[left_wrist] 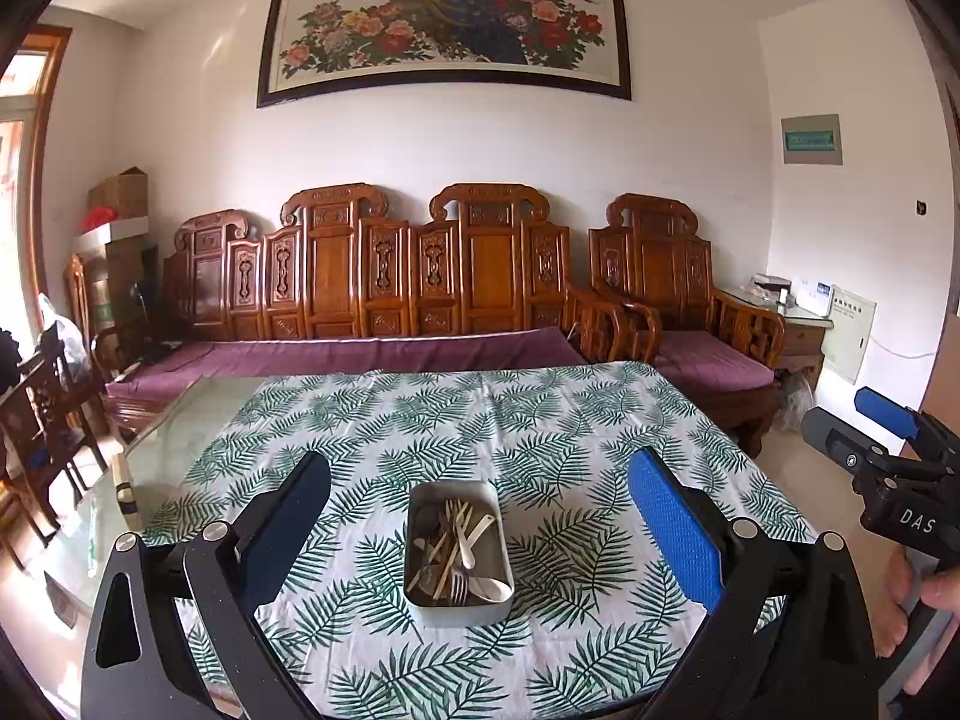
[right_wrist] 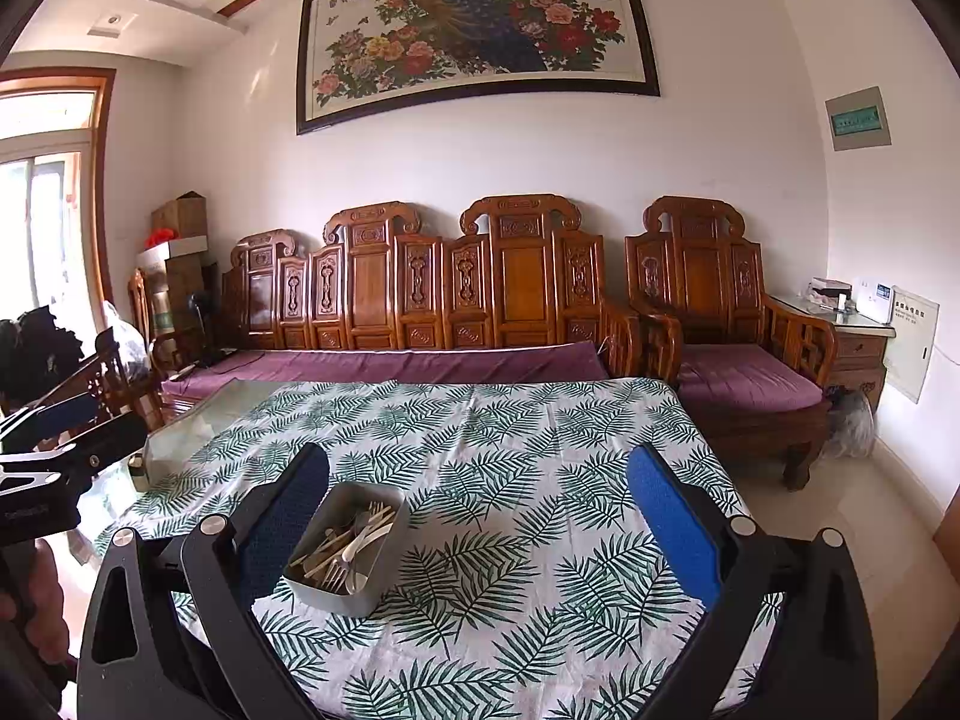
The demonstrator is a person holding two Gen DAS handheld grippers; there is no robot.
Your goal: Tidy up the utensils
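Left gripper [left_wrist: 480,516], jaws spread wide and empty, frames the metal tray [left_wrist: 420,594] of utensils [left_wrist: 454,546] dead ahead, long axis running away from me; right gripper [right_wrist: 480,516], equally open, sees it off left, near the table's [right_wrist: 540,420] front edge; left is nearer.

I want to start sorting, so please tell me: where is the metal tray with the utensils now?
The metal tray sits on the leaf-print tablecloth, near the table's front edge. In the left wrist view it lies centred between the open left claw; in the right wrist view it is beside the right claw's left finger.
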